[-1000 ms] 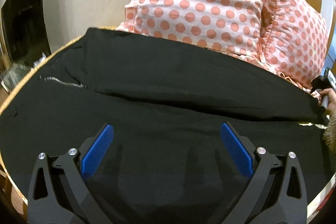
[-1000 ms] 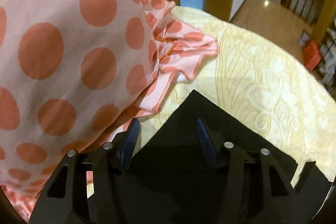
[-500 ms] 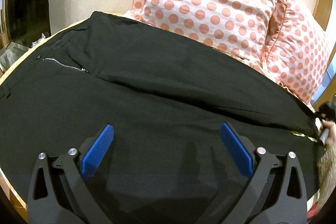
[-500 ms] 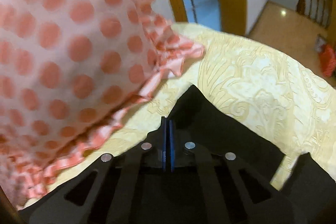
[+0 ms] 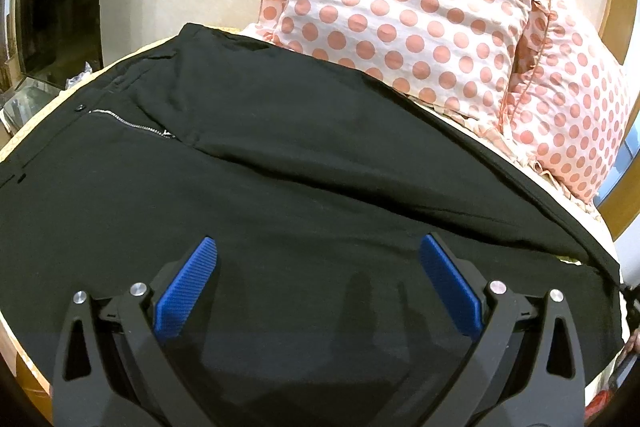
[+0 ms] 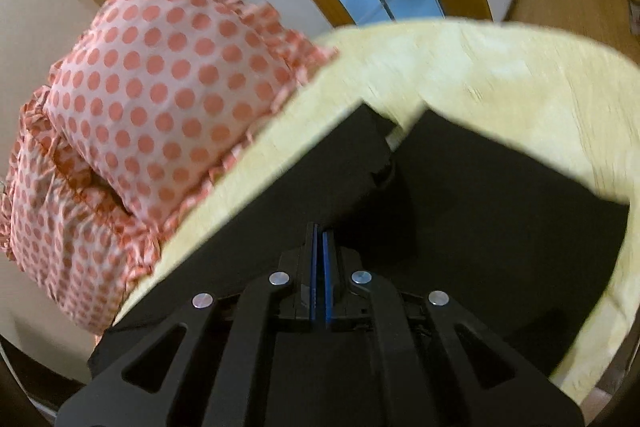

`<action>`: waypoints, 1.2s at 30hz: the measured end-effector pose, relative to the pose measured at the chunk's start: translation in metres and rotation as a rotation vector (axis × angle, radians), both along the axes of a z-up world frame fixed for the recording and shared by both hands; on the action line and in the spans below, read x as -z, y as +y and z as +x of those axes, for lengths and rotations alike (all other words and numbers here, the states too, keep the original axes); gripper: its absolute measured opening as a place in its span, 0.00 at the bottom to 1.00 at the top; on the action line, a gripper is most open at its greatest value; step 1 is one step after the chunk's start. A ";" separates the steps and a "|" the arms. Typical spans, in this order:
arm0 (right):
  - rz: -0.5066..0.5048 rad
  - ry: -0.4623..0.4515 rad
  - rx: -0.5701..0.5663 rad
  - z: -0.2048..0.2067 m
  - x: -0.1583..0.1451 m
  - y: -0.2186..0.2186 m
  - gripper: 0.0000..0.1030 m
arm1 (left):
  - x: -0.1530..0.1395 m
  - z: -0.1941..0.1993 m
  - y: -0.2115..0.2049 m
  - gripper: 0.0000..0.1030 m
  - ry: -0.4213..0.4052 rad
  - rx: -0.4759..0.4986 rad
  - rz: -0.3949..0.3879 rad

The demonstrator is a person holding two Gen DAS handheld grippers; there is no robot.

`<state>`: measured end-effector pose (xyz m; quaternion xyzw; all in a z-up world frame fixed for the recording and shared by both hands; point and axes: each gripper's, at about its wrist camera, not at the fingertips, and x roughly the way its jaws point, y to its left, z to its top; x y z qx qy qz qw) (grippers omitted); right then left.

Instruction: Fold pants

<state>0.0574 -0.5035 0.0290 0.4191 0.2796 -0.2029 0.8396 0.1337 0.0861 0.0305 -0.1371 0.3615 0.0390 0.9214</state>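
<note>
While right tool (image 6: 319, 239) pinches pants (image 6: 500, 211), left tool (image 5: 318, 263) above.

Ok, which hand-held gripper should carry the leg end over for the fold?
Right. The right hand-held gripper is probably shut on the black pants leg end, pads together. The left hand-held gripper hangs open above mid-leg, holding nothing.

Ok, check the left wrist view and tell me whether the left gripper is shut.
No, the left gripper is open: its blue pads stand wide apart above the black pants.
</note>
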 end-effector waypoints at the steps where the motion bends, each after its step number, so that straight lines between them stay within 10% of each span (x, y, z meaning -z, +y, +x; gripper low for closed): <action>1: 0.022 0.005 -0.004 -0.001 0.005 -0.001 0.03 | 0.000 0.001 -0.001 0.98 0.005 0.001 0.004; 5: 0.113 -0.018 0.002 -0.001 0.013 -0.009 0.10 | 0.000 -0.002 -0.002 0.98 -0.002 0.011 0.011; 9: 0.166 -0.054 0.025 -0.003 0.021 -0.015 0.42 | -0.007 -0.013 -0.004 0.98 -0.063 0.017 0.042; 14: 0.174 -0.093 0.038 0.000 0.025 -0.019 0.36 | -0.017 -0.019 -0.002 0.98 -0.069 0.024 0.056; 16: 0.177 -0.114 0.021 0.006 0.029 -0.023 0.05 | -0.023 -0.018 0.002 0.98 -0.071 0.021 0.050; 25: 0.268 -0.464 -0.041 -0.067 0.009 -0.033 0.02 | -0.066 0.002 0.026 0.98 -0.116 0.048 0.004; 36: 0.333 -0.453 -0.034 -0.097 0.030 -0.037 0.03 | -0.059 0.167 0.053 0.84 0.137 0.002 -0.164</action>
